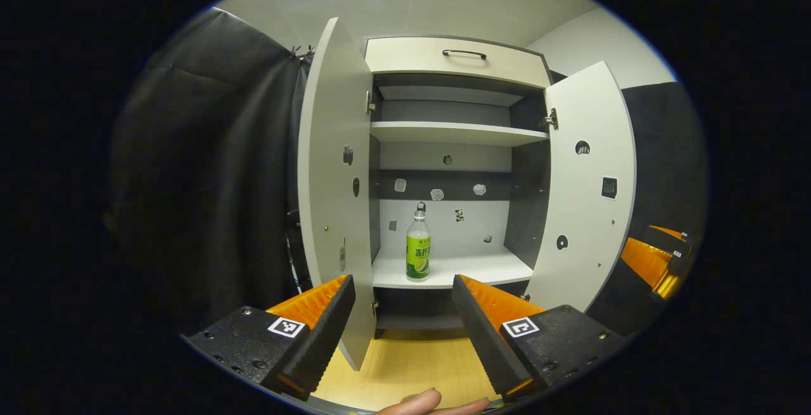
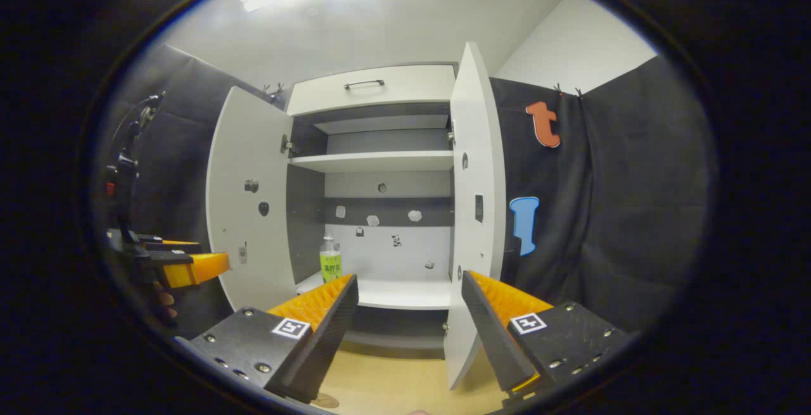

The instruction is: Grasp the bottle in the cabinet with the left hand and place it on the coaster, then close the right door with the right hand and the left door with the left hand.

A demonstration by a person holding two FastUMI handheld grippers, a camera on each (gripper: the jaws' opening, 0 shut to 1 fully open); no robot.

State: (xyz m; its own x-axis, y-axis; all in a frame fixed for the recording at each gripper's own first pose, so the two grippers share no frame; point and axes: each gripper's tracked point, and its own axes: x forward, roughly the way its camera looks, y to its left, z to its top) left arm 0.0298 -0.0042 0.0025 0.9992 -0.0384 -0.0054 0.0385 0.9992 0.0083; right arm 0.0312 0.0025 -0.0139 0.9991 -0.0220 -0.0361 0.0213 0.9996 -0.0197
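Observation:
A clear bottle [image 1: 417,247] with a green label and white cap stands upright on the cabinet's lower shelf [image 1: 481,269], left of its middle. Both cabinet doors hang wide open: the left door [image 1: 332,180] and the right door [image 1: 586,193]. My left gripper [image 1: 403,282] is open and empty, in front of the cabinet and well short of the bottle. In the right gripper view the bottle [image 2: 330,260] stands by the left door [image 2: 247,212]. My right gripper [image 2: 410,279] is open and empty near the right door [image 2: 476,212]. A brown disc, perhaps the coaster [image 2: 326,400], peeks in at the bottom.
A light wooden tabletop [image 1: 412,358] lies in front of the cabinet. Above are an empty upper shelf [image 1: 456,131] and a drawer with a dark handle [image 1: 464,54]. Black cloth walls stand on both sides. A fingertip [image 1: 437,402] shows at the bottom edge.

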